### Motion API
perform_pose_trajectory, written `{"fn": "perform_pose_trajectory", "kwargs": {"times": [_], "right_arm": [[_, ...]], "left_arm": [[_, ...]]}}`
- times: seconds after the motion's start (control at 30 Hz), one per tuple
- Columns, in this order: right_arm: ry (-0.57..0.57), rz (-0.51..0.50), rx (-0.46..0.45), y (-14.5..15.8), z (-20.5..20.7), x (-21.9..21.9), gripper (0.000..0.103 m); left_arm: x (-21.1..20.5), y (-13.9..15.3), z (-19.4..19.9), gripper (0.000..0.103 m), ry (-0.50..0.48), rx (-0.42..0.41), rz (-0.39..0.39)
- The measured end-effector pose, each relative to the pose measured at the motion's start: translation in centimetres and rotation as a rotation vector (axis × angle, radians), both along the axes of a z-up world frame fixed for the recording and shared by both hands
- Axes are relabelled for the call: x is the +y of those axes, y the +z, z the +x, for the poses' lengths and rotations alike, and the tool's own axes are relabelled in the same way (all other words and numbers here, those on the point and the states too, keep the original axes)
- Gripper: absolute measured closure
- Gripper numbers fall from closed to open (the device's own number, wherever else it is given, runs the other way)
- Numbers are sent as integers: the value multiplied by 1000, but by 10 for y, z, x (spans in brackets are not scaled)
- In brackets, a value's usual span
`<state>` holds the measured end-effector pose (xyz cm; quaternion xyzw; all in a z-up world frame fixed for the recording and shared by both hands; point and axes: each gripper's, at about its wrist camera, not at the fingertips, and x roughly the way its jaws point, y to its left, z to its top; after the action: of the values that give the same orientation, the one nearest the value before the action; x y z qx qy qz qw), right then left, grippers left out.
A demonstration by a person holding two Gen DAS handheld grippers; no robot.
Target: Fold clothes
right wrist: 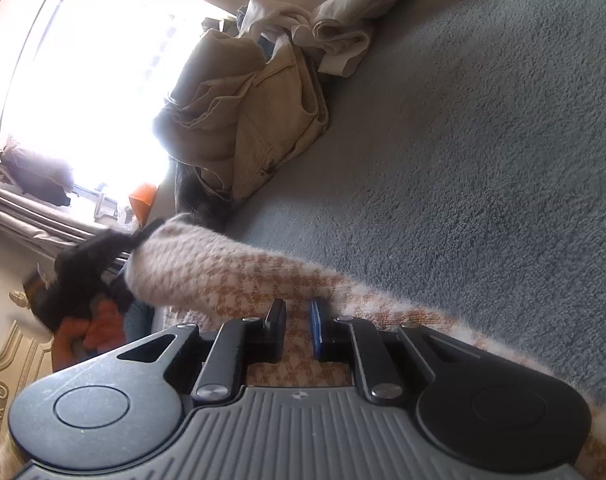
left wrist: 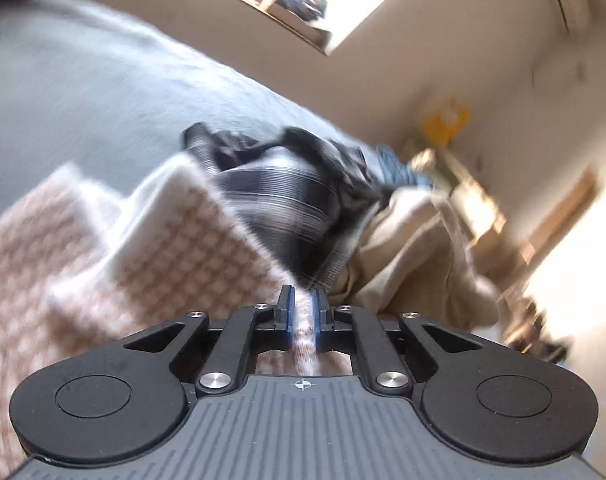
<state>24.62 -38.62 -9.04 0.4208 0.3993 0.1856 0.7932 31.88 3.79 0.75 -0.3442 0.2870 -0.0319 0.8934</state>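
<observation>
A fuzzy pink-and-white houndstooth garment (left wrist: 175, 240) lies on the grey bed cover (left wrist: 83, 92), blurred by motion. My left gripper (left wrist: 303, 296) is shut on an edge of this garment, which runs between its fingers. In the right wrist view the same garment (right wrist: 223, 268) stretches leftward over the grey cover (right wrist: 483, 140). My right gripper (right wrist: 297, 312) is shut on the garment with a narrow gap between its fingers. The left gripper (right wrist: 143, 234) shows there, holding the garment's far end.
A dark plaid garment (left wrist: 283, 200) and beige clothes (left wrist: 415, 252) are heaped beyond the houndstooth piece. In the right wrist view a beige pile (right wrist: 255, 120) and a cream cloth (right wrist: 335, 12) lie on the bed. A bright window (right wrist: 95, 80) is at left.
</observation>
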Motion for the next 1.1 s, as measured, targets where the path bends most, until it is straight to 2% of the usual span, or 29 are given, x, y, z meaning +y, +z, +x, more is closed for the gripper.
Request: {"fn": "perform_pose_trajectory", "kwargs": {"times": [0.07, 0.13, 0.23, 0.27, 0.37, 0.4, 0.5, 0.63, 0.8, 0.9, 0.97, 1.0, 1.03, 1.1], "right_arm": [[2, -5, -3, 0, 0, 1, 91], [3, -9, -5, 1, 0, 1, 91], [4, -9, -4, 1, 0, 1, 91], [2, -10, -1, 1, 0, 1, 91], [-2, -11, 5, 1, 0, 1, 91], [-3, -12, 7, 2, 1, 2, 91], [-1, -14, 14, 2, 2, 2, 91], [-1, -23, 19, 3, 3, 3, 92], [-10, -74, 20, 7, 3, 10, 92], [-12, -104, 34, 13, 4, 13, 91], [-41, -140, 39, 25, 0, 13, 88], [-70, -160, 4, 36, -8, 13, 87], [-93, -175, -33, 47, -17, 13, 87], [-88, -144, -75, 61, -35, 15, 87]], "left_arm": [[4, -6, -2, 100, 21, -6, -32], [-1, -1, 4, 100, 22, -28, -31], [-17, 9, 25, 103, 32, -60, 29], [-21, 11, 37, 103, 40, -48, 56], [-22, 12, 64, 102, 44, 59, 46], [-20, 13, 64, 98, 55, 82, 41], [-10, 33, 45, 66, 45, 44, 81], [22, 74, 8, 66, 21, 15, 144], [68, 151, -52, 65, 129, -94, 153], [87, 199, -91, 63, 165, -133, 276], [93, 219, -117, 57, 159, -112, 400], [95, 227, -130, 52, 152, -93, 465], [96, 231, -141, 51, 142, -74, 520], [92, 219, -159, 48, 103, -31, 584]]}}
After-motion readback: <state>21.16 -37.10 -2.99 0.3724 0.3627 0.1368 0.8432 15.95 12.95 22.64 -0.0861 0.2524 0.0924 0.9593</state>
